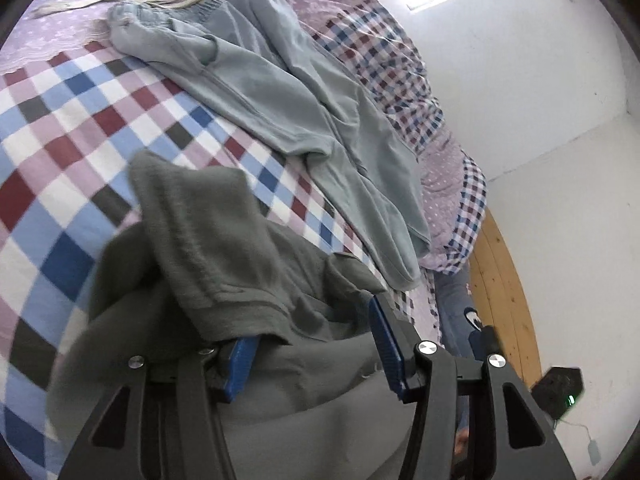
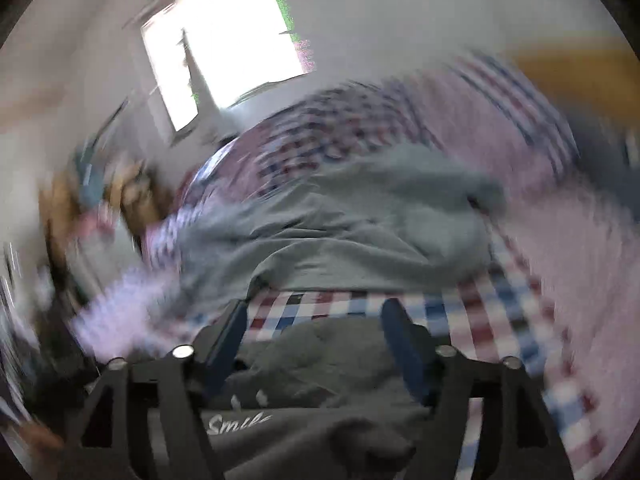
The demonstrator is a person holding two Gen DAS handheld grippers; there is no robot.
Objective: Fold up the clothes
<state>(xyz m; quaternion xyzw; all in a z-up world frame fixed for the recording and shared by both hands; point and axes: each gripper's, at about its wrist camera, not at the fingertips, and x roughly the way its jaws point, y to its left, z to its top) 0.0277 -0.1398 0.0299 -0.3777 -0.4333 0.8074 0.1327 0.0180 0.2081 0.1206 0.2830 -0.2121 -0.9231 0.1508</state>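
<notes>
Two garments share the checked bedspread (image 1: 60,128). The dark grey-green top (image 1: 224,248) fills the lower middle of the left wrist view, bunched and rumpled, with a ribbed hem flopped over the left gripper (image 1: 316,332). That gripper's blue fingers (image 1: 386,340) stand spread wide with cloth heaped between and over them; whether they bear on the fabric cannot be told, though the draped hem suggests the cloth rests on the tool, not pinched in it. In the right wrist view the same top (image 2: 320,364) lies at the bottom centre, white lettering showing near the lower left, and the right gripper (image 2: 316,324) hangs over it with fingers also spread apart, nothing between them but the view of cloth below. That picture is heavily smeared, so finer detail is lost.

Beyond the top, toward the upper middle of the left view, pale blue trousers (image 1: 280,112) stretch out flat and lengthwise, waistband at the top, legs running toward the right edge of the bed. Their spread-out lie would suit folding. The top is crumpled, not a neat fold. A cream strap (image 1: 112,2) lies at the upper left.
</notes>
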